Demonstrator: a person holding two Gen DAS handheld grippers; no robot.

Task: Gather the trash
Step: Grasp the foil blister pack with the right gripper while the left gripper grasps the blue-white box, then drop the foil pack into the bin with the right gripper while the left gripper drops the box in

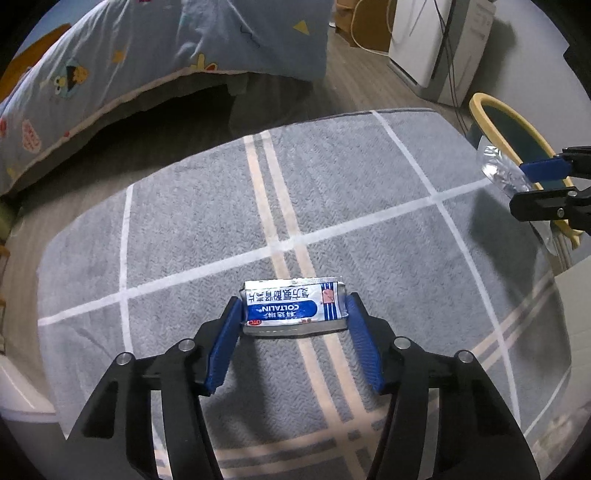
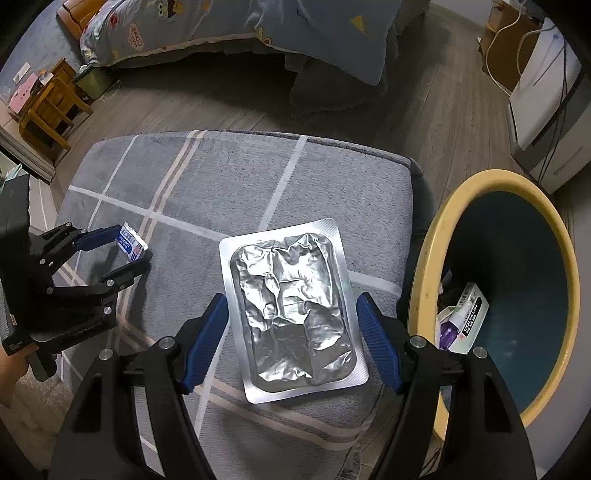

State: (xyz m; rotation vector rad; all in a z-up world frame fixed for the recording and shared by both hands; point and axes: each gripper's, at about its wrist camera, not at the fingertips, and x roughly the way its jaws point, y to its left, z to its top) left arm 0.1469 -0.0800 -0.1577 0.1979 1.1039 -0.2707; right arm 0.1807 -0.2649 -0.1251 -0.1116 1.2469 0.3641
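My left gripper (image 1: 293, 312) is shut on a small blue-and-white COLTALIN medicine packet (image 1: 293, 304) and holds it over the grey plaid cushion (image 1: 184, 221). It also shows in the right wrist view (image 2: 135, 249) at the left. My right gripper (image 2: 291, 314) is shut on a crumpled silver foil blister sheet (image 2: 291, 306), held over the cushion's right part (image 2: 184, 177). In the left wrist view the right gripper (image 1: 532, 181) and the foil sheet (image 1: 498, 166) are at the far right. A yellow-rimmed bin (image 2: 436, 236) stands right of the cushion.
The bin holds a COLTALIN box (image 2: 469, 314) and other trash. A bed with a blue patterned quilt (image 2: 221, 22) lies beyond the cushion. A white appliance (image 2: 543, 92) with cables stands at the back right. A small wooden chair (image 2: 48, 103) is at the far left.
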